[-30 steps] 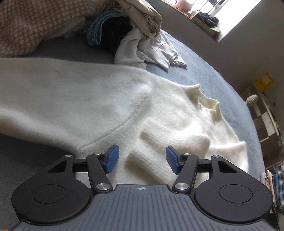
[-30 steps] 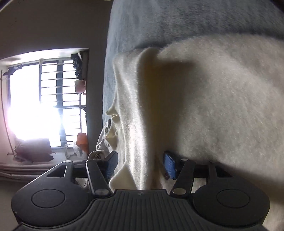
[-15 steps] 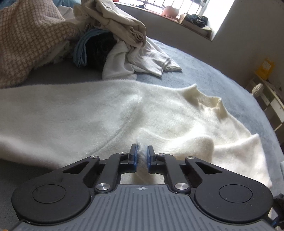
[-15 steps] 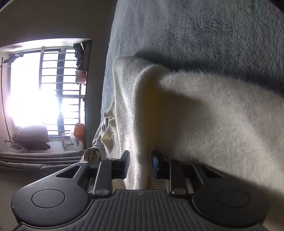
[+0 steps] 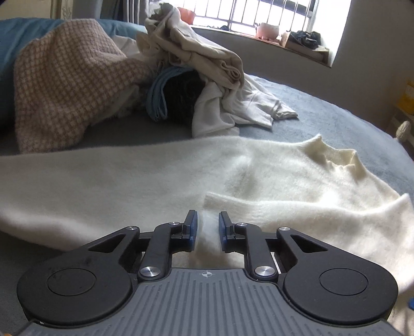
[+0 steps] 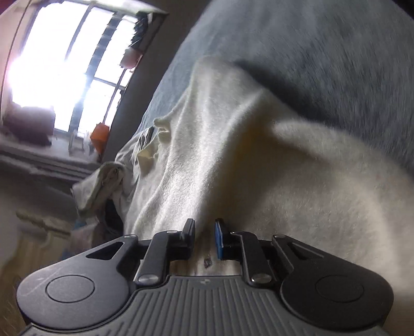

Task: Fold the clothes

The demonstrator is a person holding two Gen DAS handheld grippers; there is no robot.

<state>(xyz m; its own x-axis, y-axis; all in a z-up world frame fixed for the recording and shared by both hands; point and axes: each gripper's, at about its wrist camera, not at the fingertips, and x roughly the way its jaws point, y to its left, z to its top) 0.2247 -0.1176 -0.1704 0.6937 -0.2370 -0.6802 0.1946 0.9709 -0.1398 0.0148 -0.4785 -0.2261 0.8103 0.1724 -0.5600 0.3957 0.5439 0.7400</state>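
- The cream sweater (image 5: 160,178) lies spread across the grey-blue bed cover (image 5: 323,113), its neckline (image 5: 336,157) toward the far right of the left wrist view; laid flat this way, it is ready for a fold.
- The left gripper (image 5: 206,224) has its tongs drawn narrow on a pinch of the sweater's near edge, where a folded-in sleeve (image 5: 271,206) ends; a grip low at the edge would let that side be lifted without bunching the body.
- The right gripper (image 6: 204,232) is likewise closed to a narrow gap with sweater cloth between the pads; the fabric rises in a taut ridge from the cover up to it, so this part seems to be held off the bed.
- Judging by the two grips, a lift-and-carry fold is in hand; the knit is soft and fuzzy and may sag or slip if pulled unevenly.
- An unfolded heap of clothes (image 5: 207,64) and a checked blanket (image 5: 67,85) sit beyond the sweater, apart from it, near the window (image 5: 258,13); they likely wait their turn.
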